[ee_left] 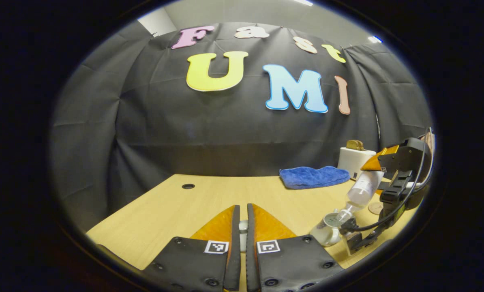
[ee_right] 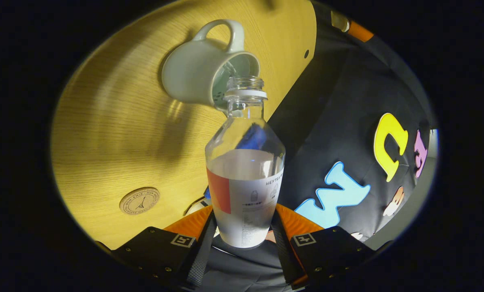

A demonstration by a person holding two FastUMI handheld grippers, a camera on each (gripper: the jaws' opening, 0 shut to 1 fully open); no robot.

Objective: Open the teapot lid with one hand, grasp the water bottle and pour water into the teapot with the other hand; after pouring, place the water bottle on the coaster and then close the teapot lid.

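A clear water bottle, about half full and uncapped, is tilted with its mouth at the open top of the white teapot. My right gripper is shut on the bottle's labelled body. In the left gripper view the same bottle slants down toward the teapot, held by the right gripper. My left gripper is low over the table, left of the teapot. Its fingers are nearly together on a small white piece, the teapot lid. A round cork coaster lies flat near the teapot.
A blue cloth lies at the back of the wooden table, with a white toaster beside it. The coaster sits behind the teapot. A cable hole marks the table's far left.
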